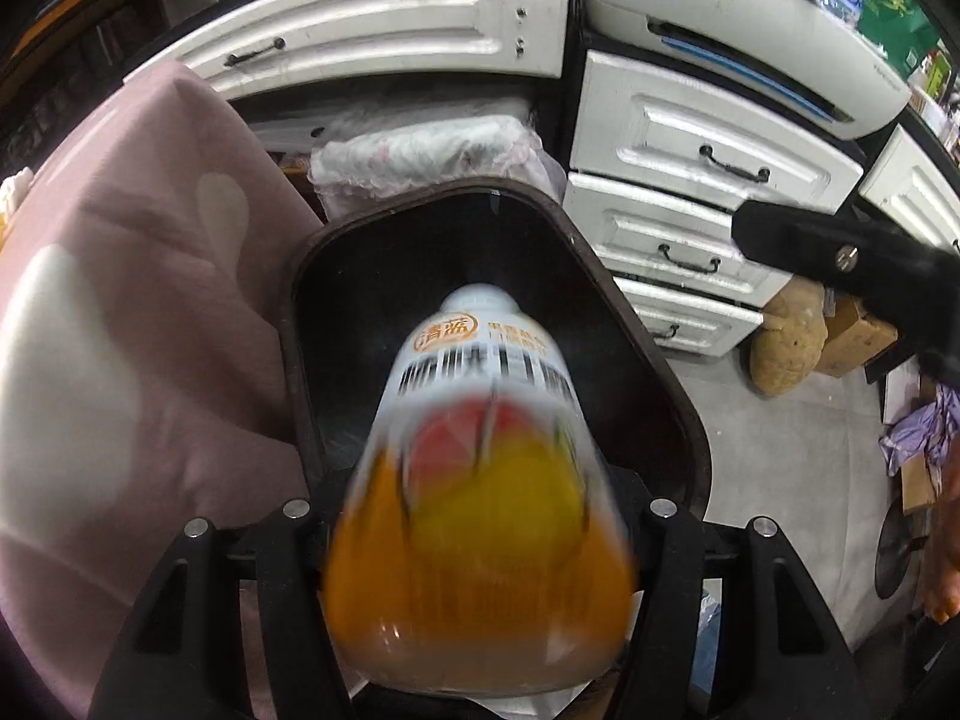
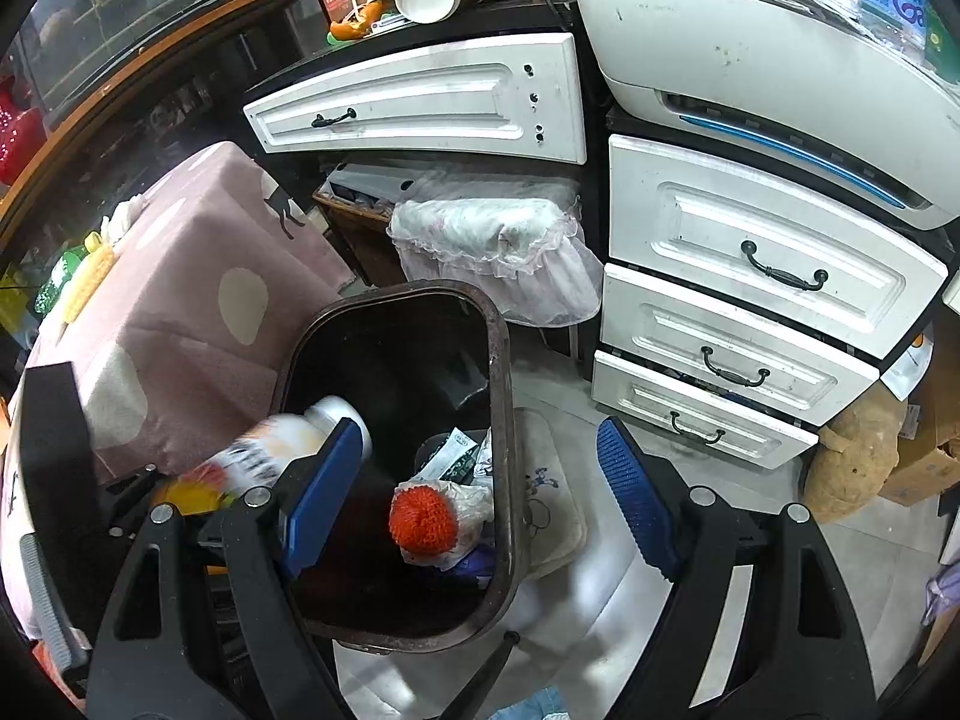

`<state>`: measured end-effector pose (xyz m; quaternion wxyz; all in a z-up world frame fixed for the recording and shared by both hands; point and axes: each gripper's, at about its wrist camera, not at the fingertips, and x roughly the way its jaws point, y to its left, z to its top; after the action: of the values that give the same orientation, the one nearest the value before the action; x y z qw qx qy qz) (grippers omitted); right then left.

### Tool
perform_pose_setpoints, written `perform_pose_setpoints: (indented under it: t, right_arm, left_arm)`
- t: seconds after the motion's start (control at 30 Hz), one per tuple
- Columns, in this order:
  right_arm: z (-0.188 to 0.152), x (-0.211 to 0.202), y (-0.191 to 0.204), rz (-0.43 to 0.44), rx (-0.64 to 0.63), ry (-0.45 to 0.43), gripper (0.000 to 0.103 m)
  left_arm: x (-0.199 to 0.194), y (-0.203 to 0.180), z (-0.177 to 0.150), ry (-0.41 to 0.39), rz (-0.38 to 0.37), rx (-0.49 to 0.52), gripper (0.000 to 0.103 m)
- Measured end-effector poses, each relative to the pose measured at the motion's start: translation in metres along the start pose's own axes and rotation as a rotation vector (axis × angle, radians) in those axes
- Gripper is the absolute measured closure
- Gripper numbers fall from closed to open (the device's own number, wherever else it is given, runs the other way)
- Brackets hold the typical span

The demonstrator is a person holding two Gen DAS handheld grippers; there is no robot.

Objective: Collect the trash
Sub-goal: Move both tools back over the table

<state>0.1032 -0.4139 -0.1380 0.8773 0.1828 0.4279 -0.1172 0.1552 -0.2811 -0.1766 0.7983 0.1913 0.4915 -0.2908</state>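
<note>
Right wrist view alone shows orange mesh ball [image 2: 422,519] inside bin [image 2: 501,396].

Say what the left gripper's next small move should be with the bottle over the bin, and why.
Probably open the jaws and let it drop. The left gripper holds the juice bottle cap-first over the open dark bin, whose mouth is clear beneath it; trash already lies at the bottom. The right gripper is open, holds nothing, and stands aside.
</note>
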Motion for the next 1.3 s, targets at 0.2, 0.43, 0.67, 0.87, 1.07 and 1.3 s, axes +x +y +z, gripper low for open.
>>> perform_pose_setpoints:
  t: [0.2, 0.43, 0.67, 0.87, 1.07, 1.3]
  right_arm:
    - [0.002, -0.001, 0.000, 0.002, 0.001, 0.000, 0.023]
    - [0.006, -0.005, -0.007, -0.003, 0.018, -0.013, 0.021]
    - [0.007, -0.007, -0.011, -0.012, 0.030, -0.017, 0.019]
    - [0.007, -0.006, -0.001, -0.006, 0.007, -0.010, 0.019]
    - [0.012, -0.013, 0.024, 0.035, -0.041, -0.014, 0.018]
    - [0.022, -0.037, 0.072, 0.117, -0.130, -0.071, 0.011]
  left_arm:
    - [0.003, -0.007, -0.003, -0.014, 0.023, 0.025, 0.010]
    - [-0.014, -0.011, -0.008, -0.023, -0.014, 0.042, 0.008]
    - [-0.064, -0.019, -0.021, -0.136, -0.034, 0.079, 0.005]
    - [-0.103, -0.004, -0.032, -0.191, -0.042, 0.043, 0.006]
    - [-0.144, 0.021, -0.041, -0.280, -0.007, 0.017, 0.006]
    - [-0.180, 0.066, -0.055, -0.367, 0.099, -0.047, 0.005]
